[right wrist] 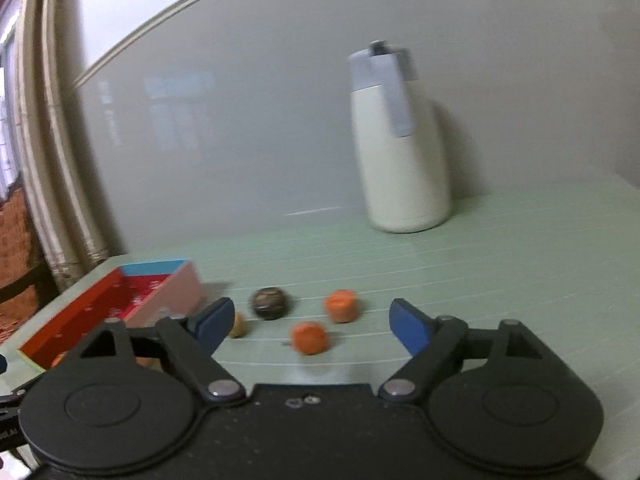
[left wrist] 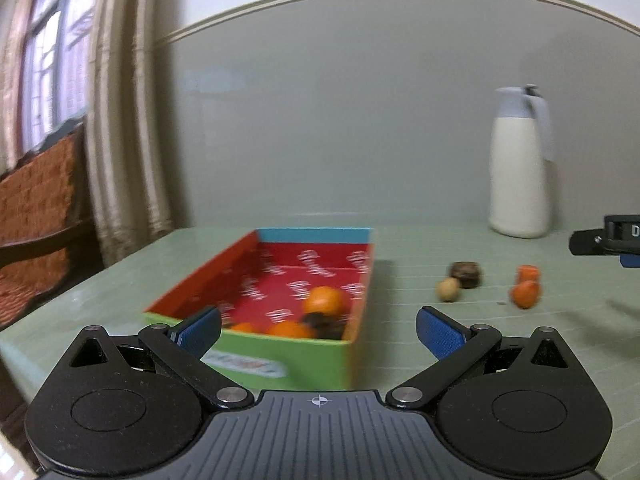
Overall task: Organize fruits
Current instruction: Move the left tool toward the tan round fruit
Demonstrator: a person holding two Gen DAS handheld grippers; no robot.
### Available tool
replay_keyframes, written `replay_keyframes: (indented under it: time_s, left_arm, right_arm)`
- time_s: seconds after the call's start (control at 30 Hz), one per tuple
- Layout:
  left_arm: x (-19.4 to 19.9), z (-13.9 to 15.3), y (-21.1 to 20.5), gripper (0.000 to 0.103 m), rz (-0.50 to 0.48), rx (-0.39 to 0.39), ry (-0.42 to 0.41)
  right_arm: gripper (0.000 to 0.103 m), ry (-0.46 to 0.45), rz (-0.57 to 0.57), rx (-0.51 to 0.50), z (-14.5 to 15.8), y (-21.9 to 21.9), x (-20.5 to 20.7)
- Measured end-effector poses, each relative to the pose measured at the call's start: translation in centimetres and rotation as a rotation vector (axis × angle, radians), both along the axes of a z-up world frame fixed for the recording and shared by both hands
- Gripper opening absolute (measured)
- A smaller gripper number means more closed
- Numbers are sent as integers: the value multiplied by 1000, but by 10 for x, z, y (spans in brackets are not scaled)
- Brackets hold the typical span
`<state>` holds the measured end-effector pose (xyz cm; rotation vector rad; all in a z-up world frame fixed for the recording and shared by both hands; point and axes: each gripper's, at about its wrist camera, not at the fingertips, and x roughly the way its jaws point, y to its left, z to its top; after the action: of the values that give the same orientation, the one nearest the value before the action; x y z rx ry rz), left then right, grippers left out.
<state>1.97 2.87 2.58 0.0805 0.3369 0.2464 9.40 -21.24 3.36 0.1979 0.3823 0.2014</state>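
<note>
A shallow box [left wrist: 280, 360] with a red printed inside and a green front wall sits on the pale green table; several orange fruits [left wrist: 323, 299] and a dark one lie in its near end. My left gripper [left wrist: 318, 330] hovers open in front of that box with nothing between its fingers. On the table to the right lie two orange fruits [right wrist: 309, 337] [right wrist: 341, 305], a dark brown round fruit [right wrist: 270, 303] and a small tan one [right wrist: 238, 325]. My right gripper [right wrist: 312, 324] is open just before these loose fruits, holding nothing. The box [right wrist: 80, 320] shows at the left in the right wrist view.
A tall cream thermos jug [right wrist: 404, 152] with a grey lid stands at the back against the wall. Curtains [left wrist: 128, 120] and a wooden chair [left wrist: 40, 208] are off the table's left edge. The right gripper's black body [left wrist: 608, 240] pokes in at the right of the left wrist view.
</note>
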Motion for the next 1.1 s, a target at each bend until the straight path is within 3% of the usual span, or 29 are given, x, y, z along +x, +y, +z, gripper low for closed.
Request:
replay_keyframes:
  time_s: [0.43, 0.77, 1.1]
  left_arm:
    - [69, -1, -60, 102, -157, 68, 116]
    - [109, -8, -68, 102, -184, 74, 122]
    - [135, -22, -79, 101, -212, 80, 166]
  right_arm:
    - [95, -18, -96, 1, -5, -55, -14]
    - [95, -26, -180, 12, -7, -83, -17]
    - [95, 5, -298, -79, -17, -92, -15]
